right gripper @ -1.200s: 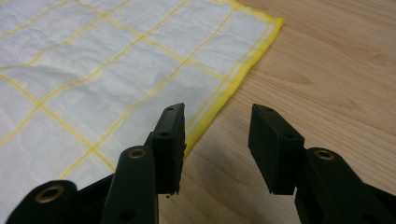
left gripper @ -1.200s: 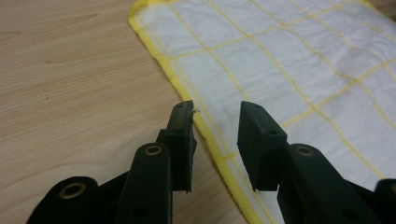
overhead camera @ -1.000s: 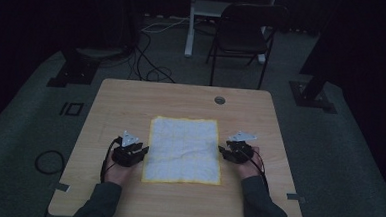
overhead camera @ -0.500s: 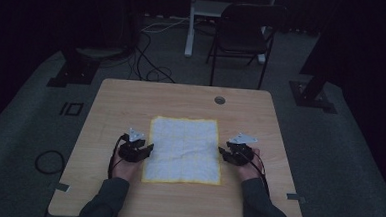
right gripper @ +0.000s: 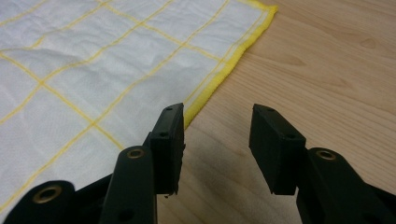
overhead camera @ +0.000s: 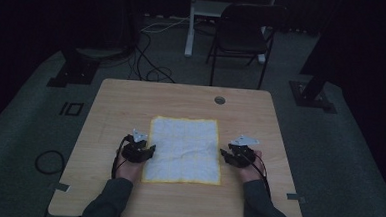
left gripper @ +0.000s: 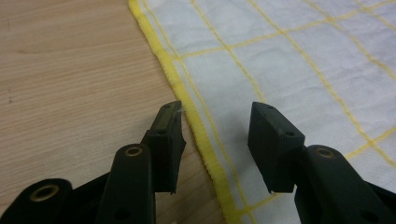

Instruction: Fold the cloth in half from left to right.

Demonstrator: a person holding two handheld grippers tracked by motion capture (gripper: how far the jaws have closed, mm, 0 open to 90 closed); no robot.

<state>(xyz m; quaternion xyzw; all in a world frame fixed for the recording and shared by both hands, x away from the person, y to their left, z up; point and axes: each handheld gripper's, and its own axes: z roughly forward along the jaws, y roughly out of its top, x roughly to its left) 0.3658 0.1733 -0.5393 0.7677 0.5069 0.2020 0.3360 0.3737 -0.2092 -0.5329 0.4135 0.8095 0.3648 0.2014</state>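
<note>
The left gripper (left gripper: 215, 140) stands with jaws apart, having just been opening; the yellow hem (left gripper: 196, 121) of the cloth (left gripper: 299, 60) runs between them, untouched by either pad, 1 jaw over bare wood and 1 over fabric. The right gripper (right gripper: 217, 140) is likewise apart and holds nothing: its inner jaw stands at the cloth's right hem, the outer jaw over the tabletop (right gripper: 327, 70). In the high view the cloth (overhead camera: 184, 148) lies flat and spread near the middle of the tabletop (overhead camera: 181, 98), between the left gripper (overhead camera: 138, 148) and the right gripper (overhead camera: 239, 152). Judged by its creases and thin weave, the cloth is light, soft and limp, not fragile; it will drape and fold when lifted. The thicker stitched hem offers the firmest hold, best pinched at both side edges together.
</note>
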